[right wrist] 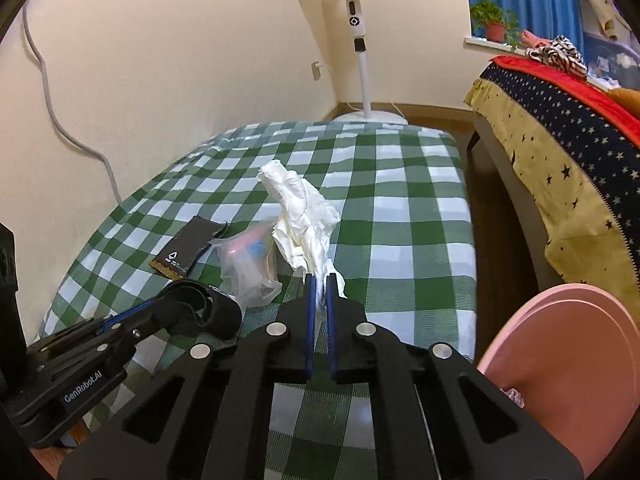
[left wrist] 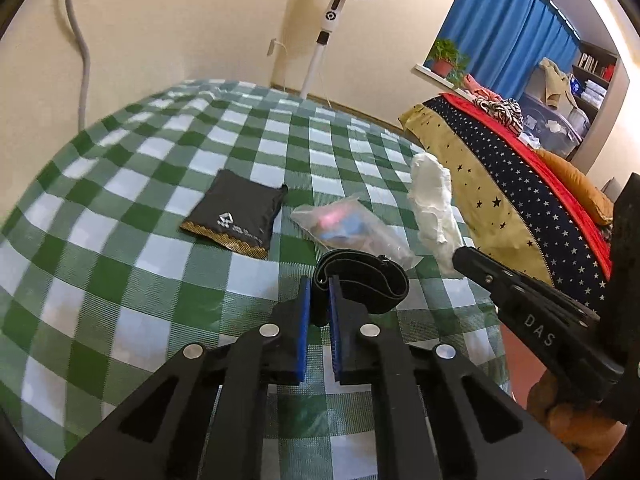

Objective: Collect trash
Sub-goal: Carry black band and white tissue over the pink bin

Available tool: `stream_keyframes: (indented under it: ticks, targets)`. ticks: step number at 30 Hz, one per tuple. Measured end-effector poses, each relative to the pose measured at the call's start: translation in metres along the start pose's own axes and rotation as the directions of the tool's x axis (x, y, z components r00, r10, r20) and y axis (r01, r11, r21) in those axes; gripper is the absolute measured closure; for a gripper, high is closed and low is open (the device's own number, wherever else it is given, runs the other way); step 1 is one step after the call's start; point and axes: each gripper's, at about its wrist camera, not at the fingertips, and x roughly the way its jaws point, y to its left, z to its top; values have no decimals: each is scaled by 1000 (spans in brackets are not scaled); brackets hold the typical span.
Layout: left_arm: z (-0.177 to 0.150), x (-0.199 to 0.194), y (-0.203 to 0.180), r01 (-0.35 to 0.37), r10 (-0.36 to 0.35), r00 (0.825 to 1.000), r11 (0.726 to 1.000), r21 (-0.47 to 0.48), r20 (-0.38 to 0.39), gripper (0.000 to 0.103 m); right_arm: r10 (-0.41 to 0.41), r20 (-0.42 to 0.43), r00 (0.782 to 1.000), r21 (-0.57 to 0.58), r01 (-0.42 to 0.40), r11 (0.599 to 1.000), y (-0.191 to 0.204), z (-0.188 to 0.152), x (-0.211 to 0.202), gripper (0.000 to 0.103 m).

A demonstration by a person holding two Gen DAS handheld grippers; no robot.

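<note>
the left gripper point(left wrist: 319, 280) is clenched on a black strap loop point(left wrist: 370, 276); the right gripper point(right wrist: 320, 280) grips a crumpled white tissue point(right wrist: 304, 216) – raised above the green checked table point(right wrist: 400, 232). just beside lie a clear plastic bag point(left wrist: 348, 228) and black sachet point(left wrist: 236, 212). a pink bin point(right wrist: 560, 356) sits off the table's right edge; beyond, bare cloth.

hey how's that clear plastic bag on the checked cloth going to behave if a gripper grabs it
The crinkled clear plastic bag looks thin, so it would probably sag and crumple. Its glossy film may slip between pads. The small coloured contents suggest it is light.
</note>
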Motion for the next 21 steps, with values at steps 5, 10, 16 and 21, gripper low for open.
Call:
stream_keyframes:
  ticks: [5,10,16,21]
  targets:
    - [2,-16,-2,-31,30,999,999,27,32,95,-12,22,1000,-4,12,1000,0,-2,-18,98]
    - [3,-33,-5,-43,40,997,998,44,61,95,-25,45,999,-15,26,1000,0,-4,-42,98]
    - [2,-54,-16,-44,37,995,997,69,89,95,-25,79,997,-5,26,1000,-1,-1,-77,98]
    - [-1,-71,-28,-43,32,993,994,96,112,95,-32,101,994,11,31,999,-6,-1,-107,98]
